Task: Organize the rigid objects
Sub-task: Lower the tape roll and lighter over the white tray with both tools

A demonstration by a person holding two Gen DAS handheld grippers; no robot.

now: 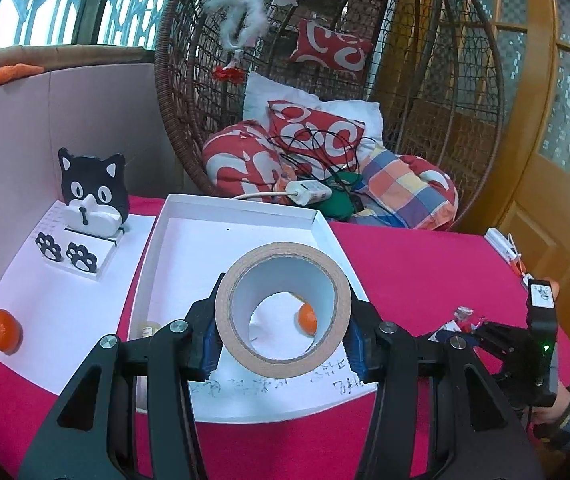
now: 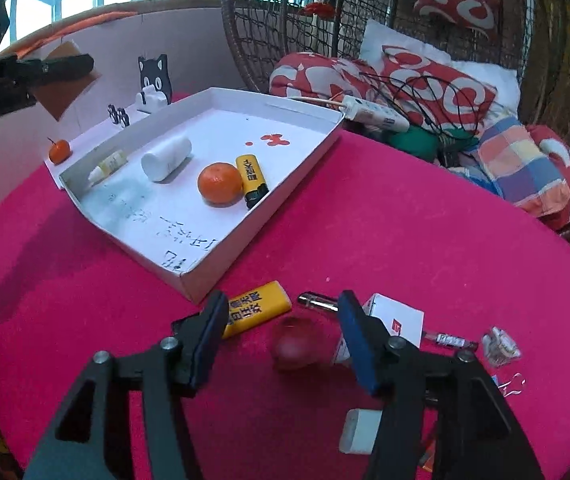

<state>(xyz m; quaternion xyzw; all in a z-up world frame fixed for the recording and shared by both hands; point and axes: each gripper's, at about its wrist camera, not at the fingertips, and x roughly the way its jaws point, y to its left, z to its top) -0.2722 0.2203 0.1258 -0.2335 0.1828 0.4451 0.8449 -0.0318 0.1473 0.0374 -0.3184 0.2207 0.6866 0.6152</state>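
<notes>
A roll of tan tape (image 1: 283, 310) is sitting pinched between the blue pads of the left gripper (image 1: 283, 344), its hollow core facing the camera, hanging above the near end of the white tray (image 1: 241, 204). Through the core an orange (image 1: 307, 319) is showing, lying in the tray beyond the fingertips. The right gripper (image 2: 281, 338) is standing spread over the pink tablecloth (image 2: 405, 220), nothing clamped, with a reddish translucent ball (image 2: 299, 344) lying between its jaws. A yellow lighter (image 2: 255, 312) is resting just beyond its left finger, short of the tray.
</notes>
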